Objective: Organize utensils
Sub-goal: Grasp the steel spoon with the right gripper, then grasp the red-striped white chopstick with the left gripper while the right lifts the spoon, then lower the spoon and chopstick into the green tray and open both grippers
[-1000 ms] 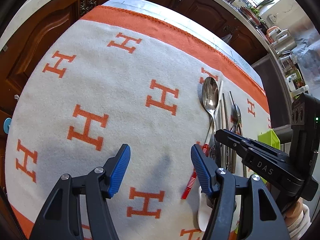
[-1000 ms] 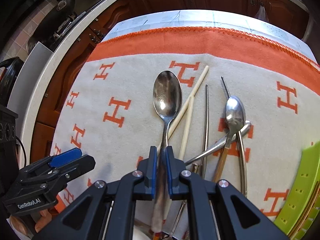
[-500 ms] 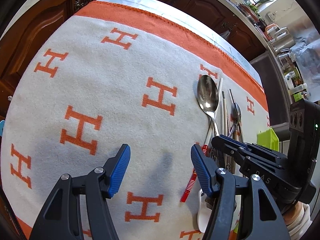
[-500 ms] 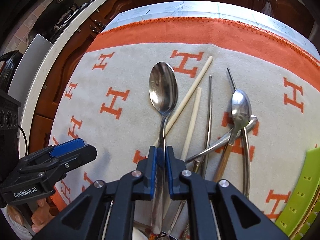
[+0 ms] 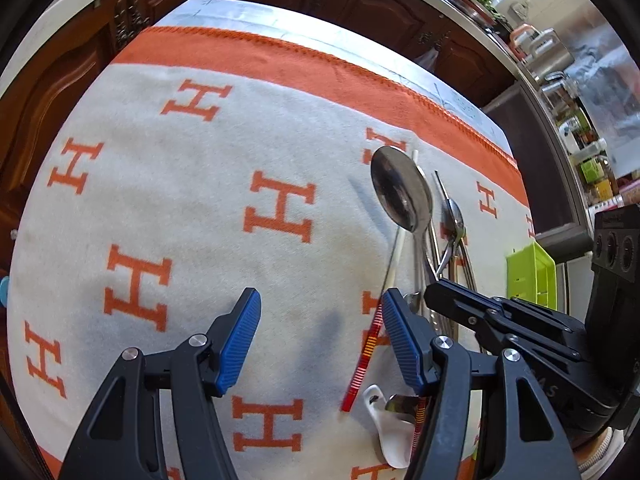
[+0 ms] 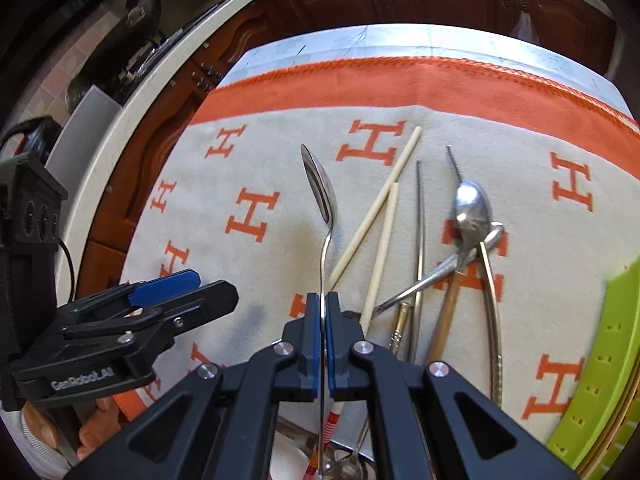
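While right gripper (image 6: 324,316) clamps spoon (image 6: 320,188), left gripper (image 5: 320,340) gapes over bare blanket (image 5: 180,208).

Black left claw (image 5: 320,344) and right claw (image 6: 324,320), blue ribbed pads, silver screws.

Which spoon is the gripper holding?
On the white blanket with orange H letters, find the utensil pile. The right gripper is shut on the big steel spoon by its handle, leftmost, lifted and turned on edge; the smaller spoons lie flat.
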A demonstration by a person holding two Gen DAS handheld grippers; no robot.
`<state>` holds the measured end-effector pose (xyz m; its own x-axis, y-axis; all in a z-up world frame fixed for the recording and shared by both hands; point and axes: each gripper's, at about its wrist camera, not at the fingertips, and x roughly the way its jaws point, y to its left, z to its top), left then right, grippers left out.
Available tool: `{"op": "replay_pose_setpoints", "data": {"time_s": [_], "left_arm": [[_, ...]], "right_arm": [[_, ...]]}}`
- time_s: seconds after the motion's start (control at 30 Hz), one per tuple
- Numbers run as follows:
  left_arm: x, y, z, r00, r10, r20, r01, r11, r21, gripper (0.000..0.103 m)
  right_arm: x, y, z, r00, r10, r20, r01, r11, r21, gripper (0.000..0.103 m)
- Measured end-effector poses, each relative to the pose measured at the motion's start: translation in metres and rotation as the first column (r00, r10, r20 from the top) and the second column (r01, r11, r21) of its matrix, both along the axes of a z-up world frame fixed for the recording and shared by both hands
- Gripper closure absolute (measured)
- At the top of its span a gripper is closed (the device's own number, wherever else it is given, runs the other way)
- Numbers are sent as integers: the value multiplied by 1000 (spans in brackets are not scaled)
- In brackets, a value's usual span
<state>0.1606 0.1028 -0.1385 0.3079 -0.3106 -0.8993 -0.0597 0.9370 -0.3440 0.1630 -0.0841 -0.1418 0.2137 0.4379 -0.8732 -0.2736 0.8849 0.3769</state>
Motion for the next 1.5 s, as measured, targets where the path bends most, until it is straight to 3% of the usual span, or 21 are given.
{"op": "replay_pose_setpoints", "data": {"time_s": [0.23, 0.37, 0.73, 0.83, 0.87, 0.97, 1.13, 1.23, 1.5], "left_arm": [[18, -34, -1, 990, -138, 27, 136, 988, 66, 43], [27, -56, -10, 977, -209, 34, 203, 971, 128, 54], [34, -92, -19, 955, -291, 56, 264, 922, 284, 56], [30, -99, -20, 953, -293, 72, 250, 902, 351, 62], [30, -99, -19, 955, -285, 77, 242, 905, 350, 66], [31, -94, -17, 962, -263, 76, 229, 924, 306, 98], [34, -80, -17, 978, -201, 60, 182, 956, 231, 100], [32, -74, -10, 981, -178, 72, 157, 959, 234, 100], [13, -75, 54, 965, -182, 188, 129, 956, 265, 100]], "right_arm": [[-10, -38, 19, 993, -114, 13, 113, 993, 45, 101], [-16, -58, 23, 987, -160, 9, 159, 985, 60, 101], [-30, -90, 20, 969, -247, 5, 247, 967, 61, 101], [-33, -95, 19, 965, -264, -1, 264, 963, 64, 101], [-34, -97, 19, 963, -268, -2, 268, 961, 67, 101], [-37, -102, 20, 960, -279, -1, 279, 958, 71, 101], [-43, -111, 26, 955, -295, 6, 294, 952, 89, 101], [-47, -117, 32, 953, -303, 17, 300, 949, 100, 101], [-65, -142, 58, 937, -345, 48, 335, 931, 145, 101]]}}
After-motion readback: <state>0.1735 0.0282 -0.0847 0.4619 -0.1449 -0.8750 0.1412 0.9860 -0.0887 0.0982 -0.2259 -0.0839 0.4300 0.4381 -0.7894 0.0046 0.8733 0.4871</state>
